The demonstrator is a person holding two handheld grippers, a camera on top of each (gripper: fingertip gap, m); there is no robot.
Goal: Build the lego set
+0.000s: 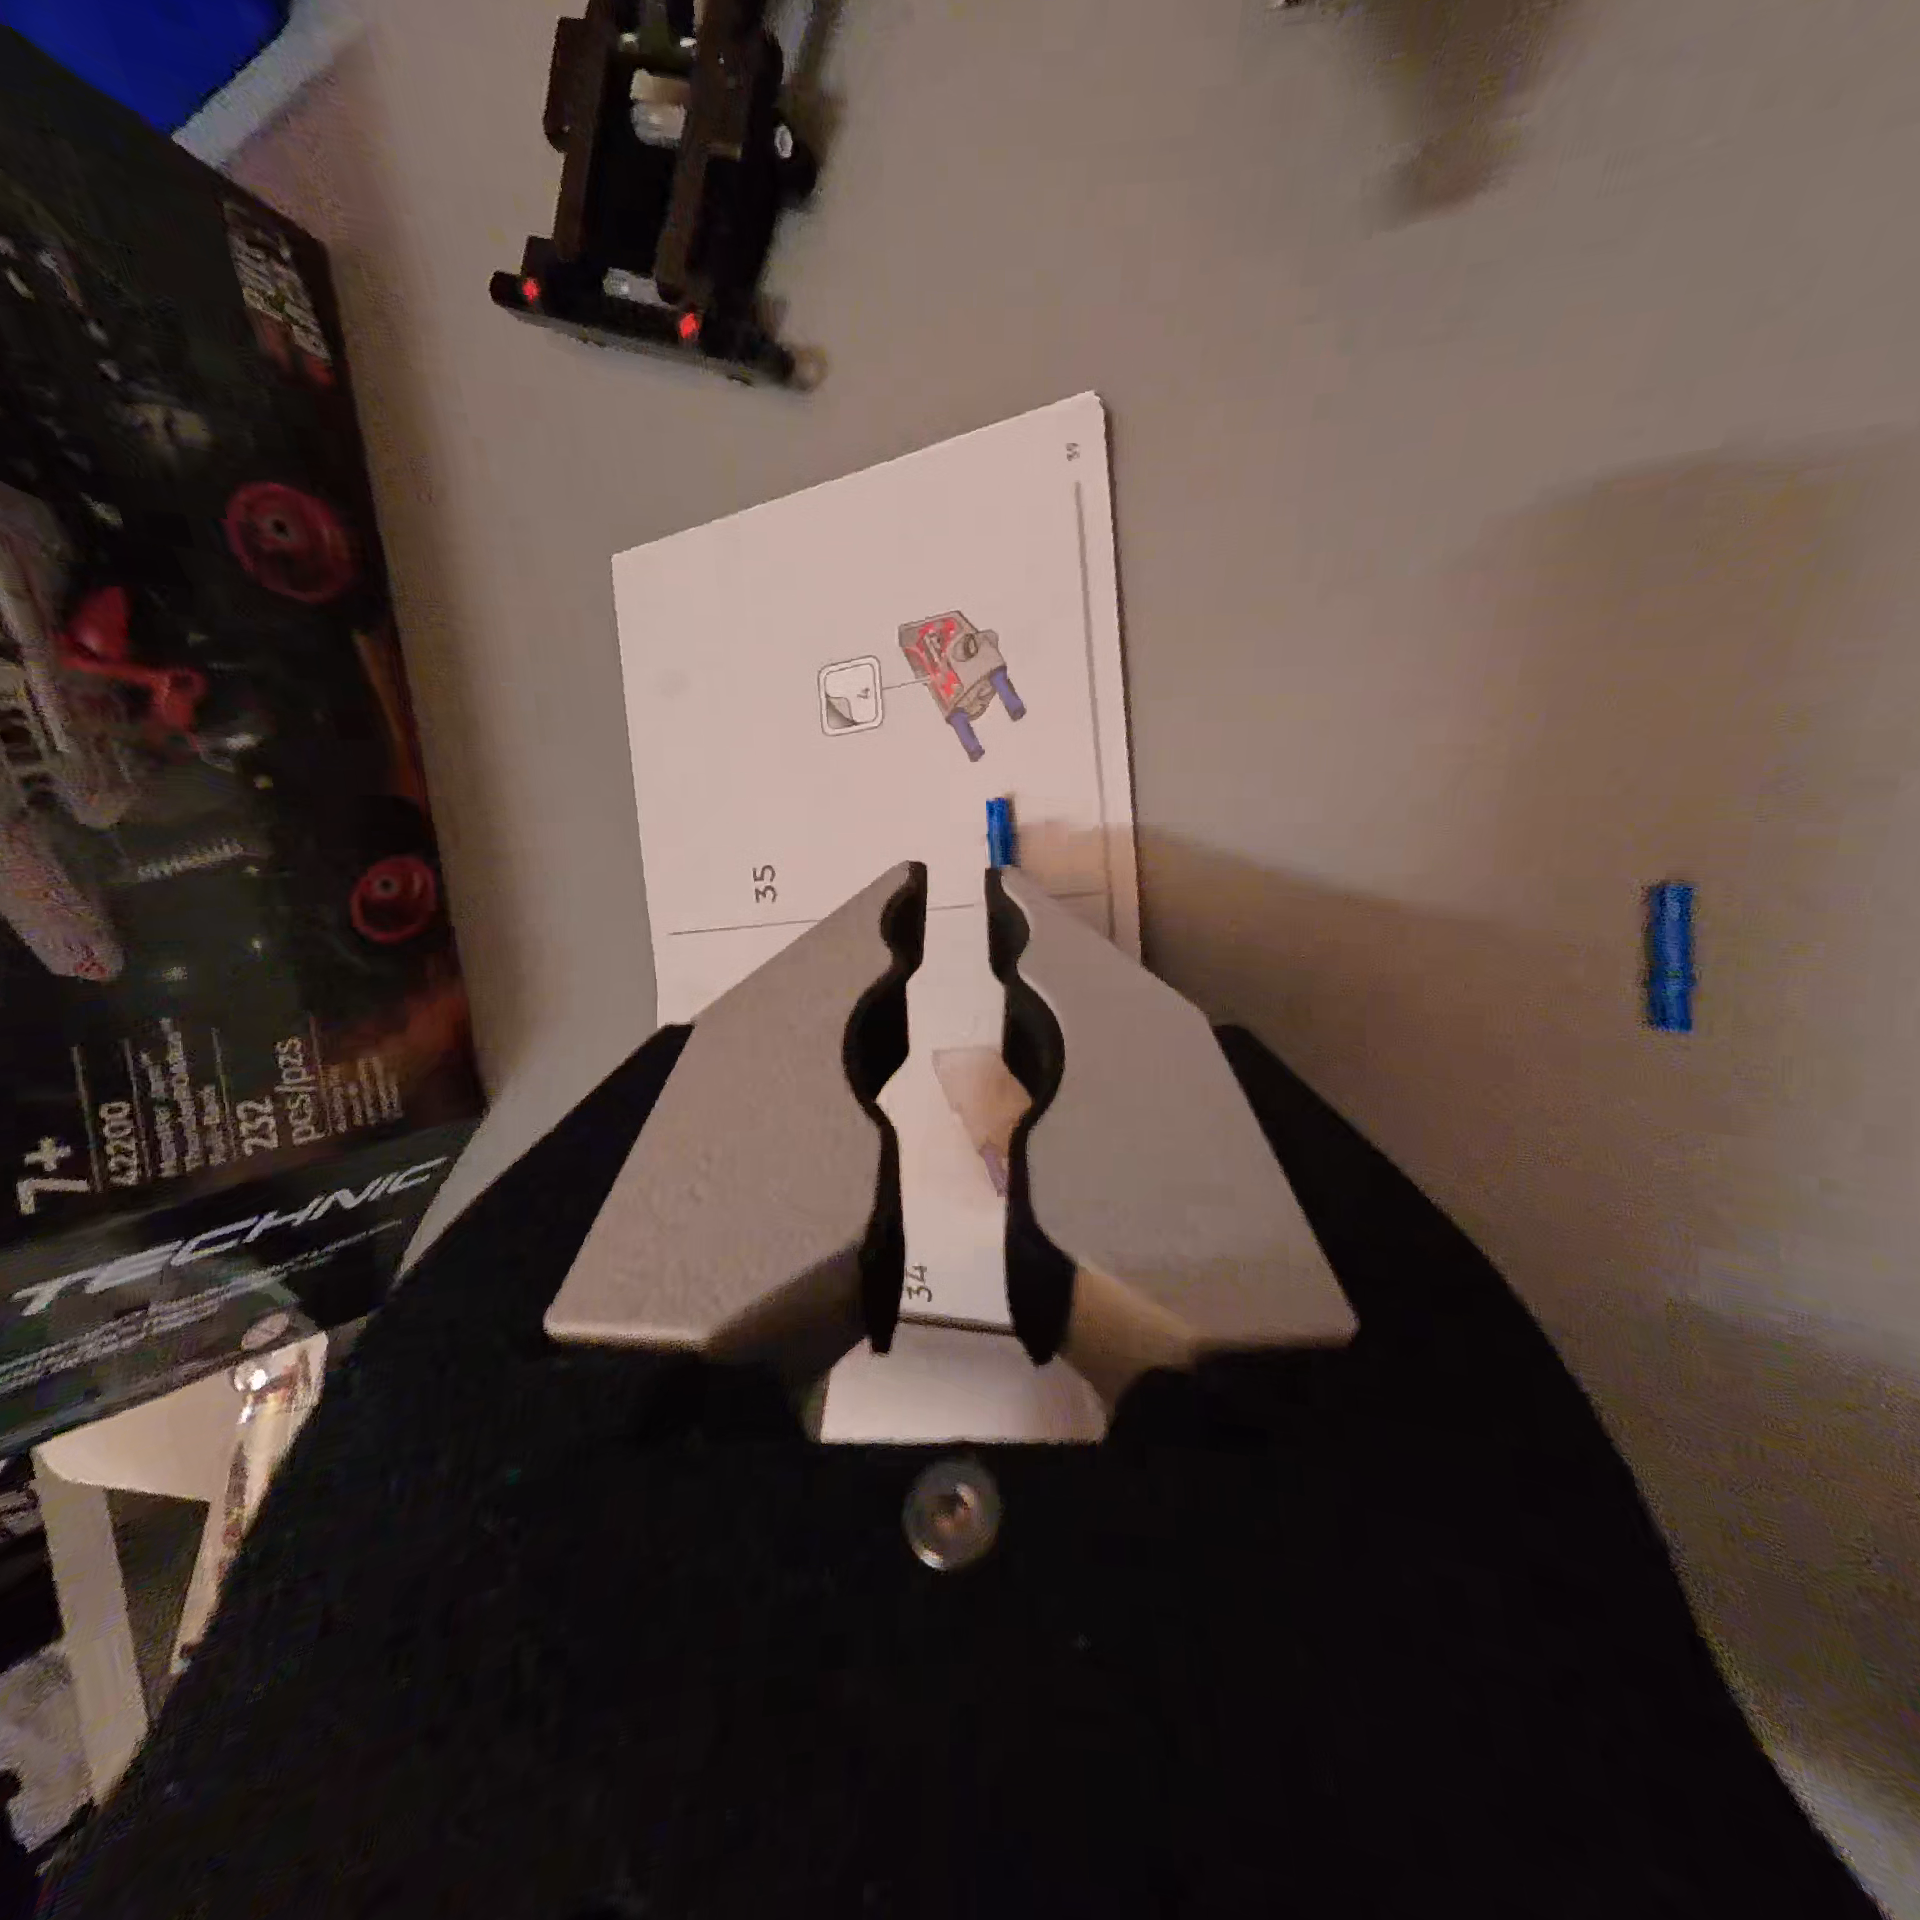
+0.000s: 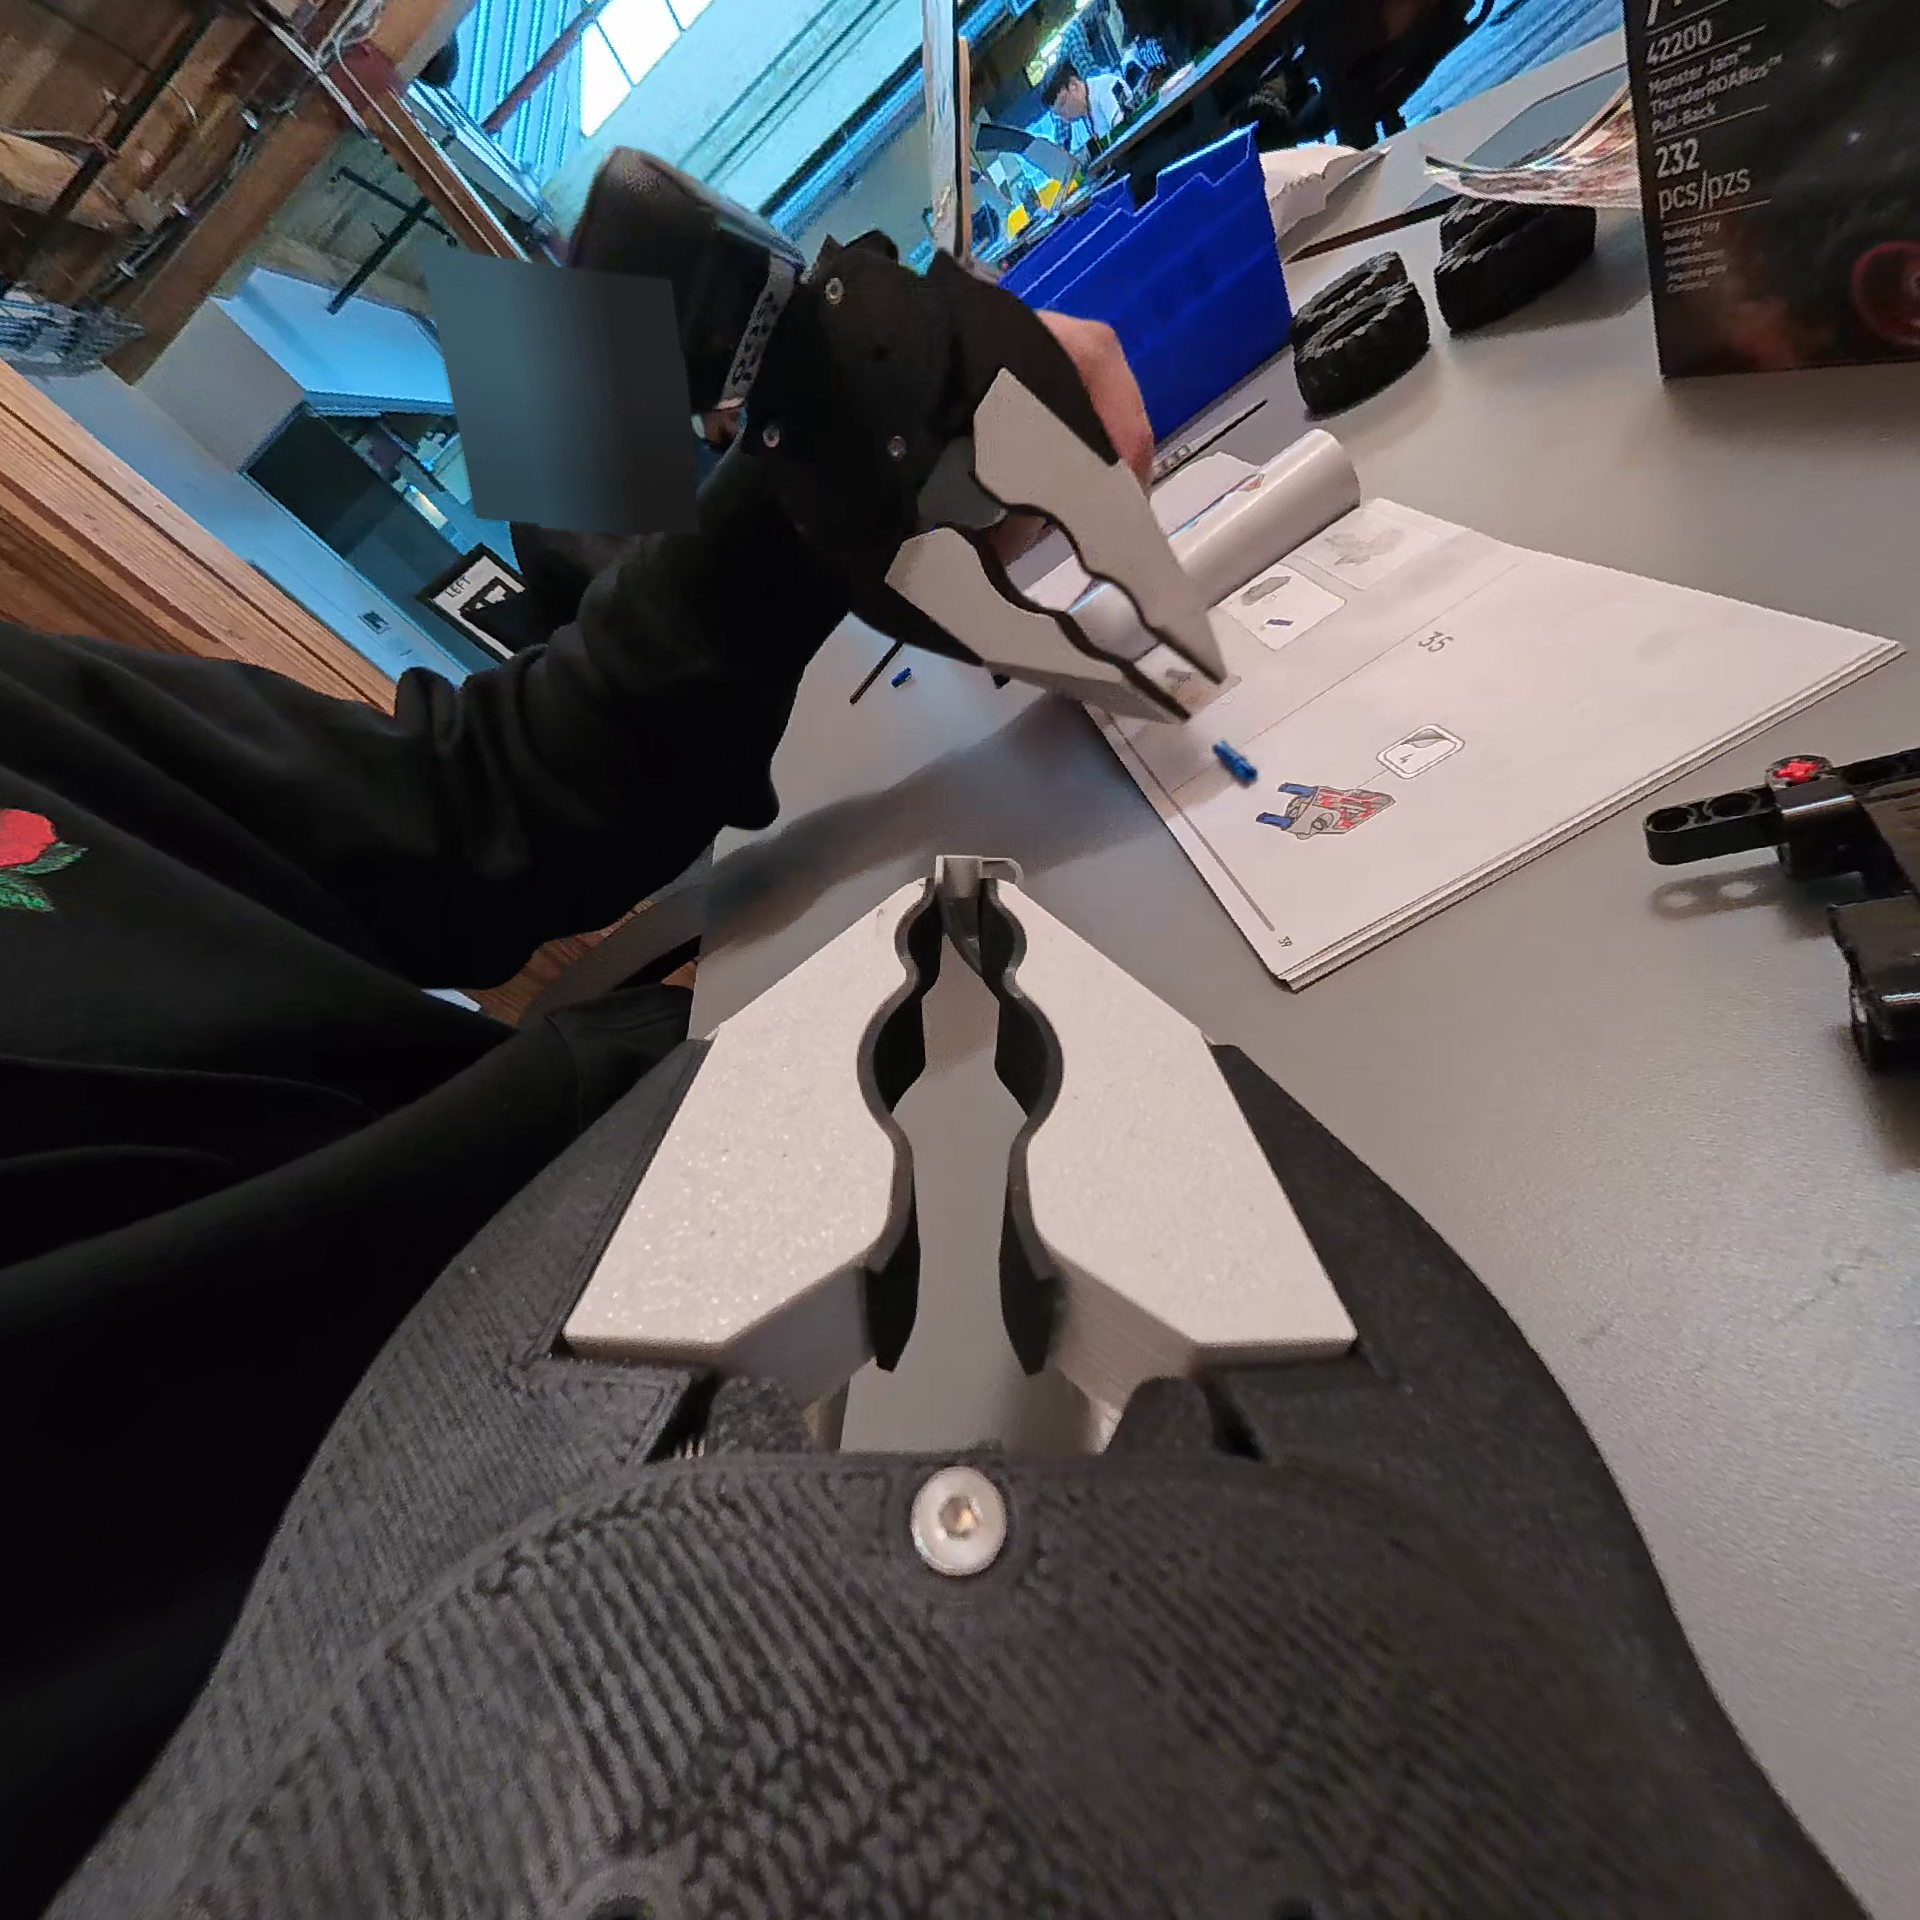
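The left gripper (image 1: 954,883) hovers low over the open instruction booklet (image 1: 831,623), its two grey fingers parted by a narrow gap with nothing between them. Just beyond its right fingertip a small blue pin (image 1: 1000,831) lies on the page, close to the tip but not gripped. In the right wrist view the same gripper (image 2: 1195,686) slants down toward the booklet (image 2: 1558,748) from the left, and the blue pin (image 2: 1234,761) sits on the paper just near of its tips.

The right gripper (image 2: 971,894) is held above the near edge of the grey table (image 2: 1558,1195), its fingers almost closed at the tips and pinching a small light grey lego piece (image 2: 975,873) that pokes out beyond them; the exact shape of the piece is hard to tell.

A second blue pin (image 1: 1670,958) lies alone on the table (image 1: 1455,623) well to the right of the booklet in the left wrist view. The partly built black chassis (image 1: 665,187), with red pins showing, rests on the table beyond the booklet; in the right wrist view it lies at the right edge (image 2: 1808,862). The dark lego box (image 1: 187,727) lies left of the booklet. In the right wrist view two black tyres (image 2: 1361,327) stand far off on the table beside the box (image 2: 1766,187), with a blue bin (image 2: 1153,270) behind them
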